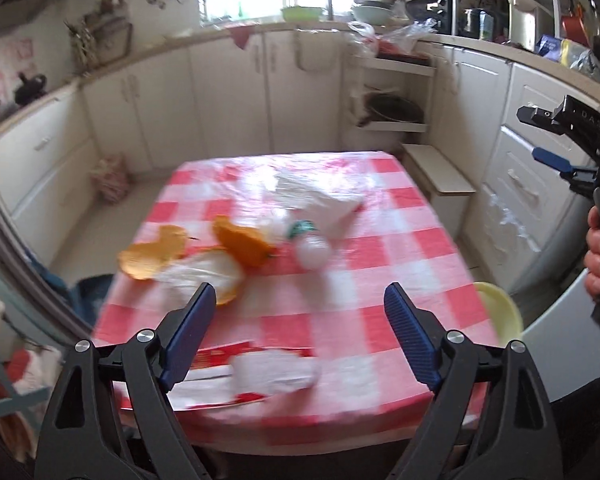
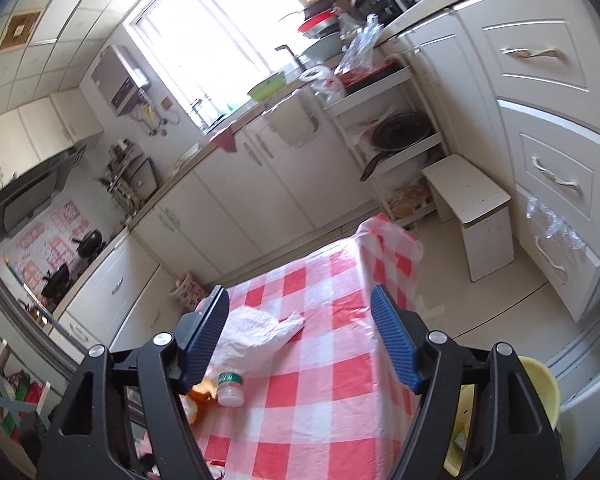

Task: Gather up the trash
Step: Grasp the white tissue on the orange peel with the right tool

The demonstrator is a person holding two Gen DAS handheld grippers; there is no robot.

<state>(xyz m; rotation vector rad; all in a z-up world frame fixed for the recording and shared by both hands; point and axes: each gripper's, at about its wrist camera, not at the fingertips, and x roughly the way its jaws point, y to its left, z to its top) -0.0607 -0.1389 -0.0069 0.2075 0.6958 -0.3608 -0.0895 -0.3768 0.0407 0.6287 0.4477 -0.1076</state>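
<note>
A red-and-white checked tablecloth is carrying orange peels, a small white bottle and crumpled tissue. The left gripper and right gripper are hovering wide apart, gripping nothing; "DAS" is showing on the right one.

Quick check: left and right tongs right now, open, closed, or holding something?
Left tongs: open, nothing between the pads.
Right tongs: open, holding nothing.
</note>
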